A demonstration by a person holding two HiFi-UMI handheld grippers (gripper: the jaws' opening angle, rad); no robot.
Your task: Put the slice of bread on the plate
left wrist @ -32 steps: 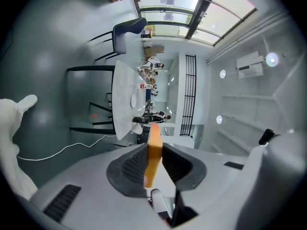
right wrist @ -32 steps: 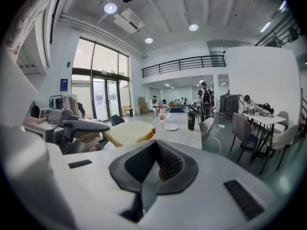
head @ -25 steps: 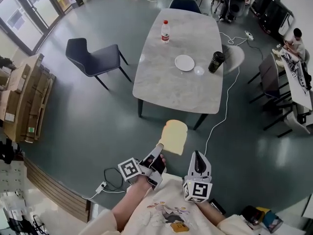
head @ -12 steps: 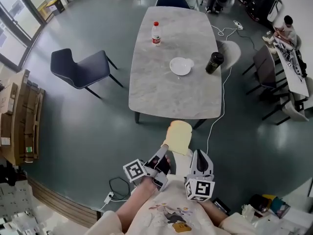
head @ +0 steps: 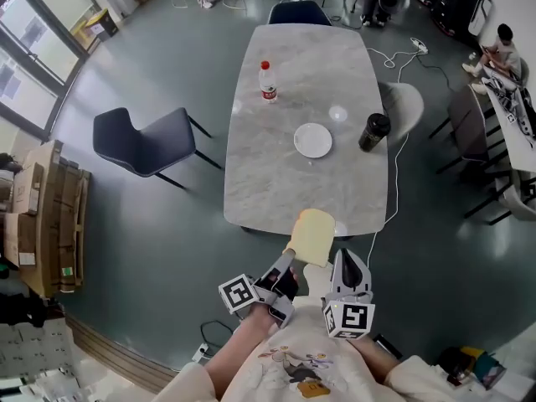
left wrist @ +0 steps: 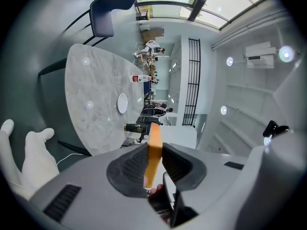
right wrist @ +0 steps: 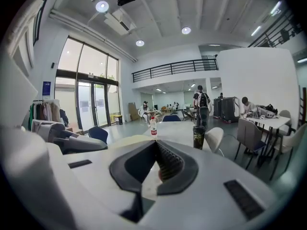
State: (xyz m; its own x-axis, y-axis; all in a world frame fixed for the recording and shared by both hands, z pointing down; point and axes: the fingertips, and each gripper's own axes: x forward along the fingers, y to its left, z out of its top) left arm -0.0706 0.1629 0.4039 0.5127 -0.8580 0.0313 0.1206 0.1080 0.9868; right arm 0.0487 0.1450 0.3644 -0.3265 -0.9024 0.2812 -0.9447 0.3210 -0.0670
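Observation:
A pale slice of bread [head: 312, 236] stands upright in my left gripper [head: 291, 258], which is shut on its lower edge. In the left gripper view the bread [left wrist: 153, 150] shows edge-on, pinched between the two pads. It hangs just over the near edge of the grey marble table [head: 268, 174]. The small white plate [head: 312, 140] lies empty on the table's right half, well beyond the bread, and appears again as the plate [left wrist: 122, 103]. Beside the left one, my right gripper [head: 350, 265] is shut with nothing between its tips [right wrist: 156, 145].
On the table stand a water bottle with a red cap [head: 267, 82] and a black cup [head: 373, 131] to the plate's right. A dark chair [head: 142, 143] stands left of the table, another [head: 295, 12] at its far end, a white seat [head: 404, 103] and cables to the right.
Both grippers and the held bread have come forward to the table's near edge. The table and plate now look closer in the head view.

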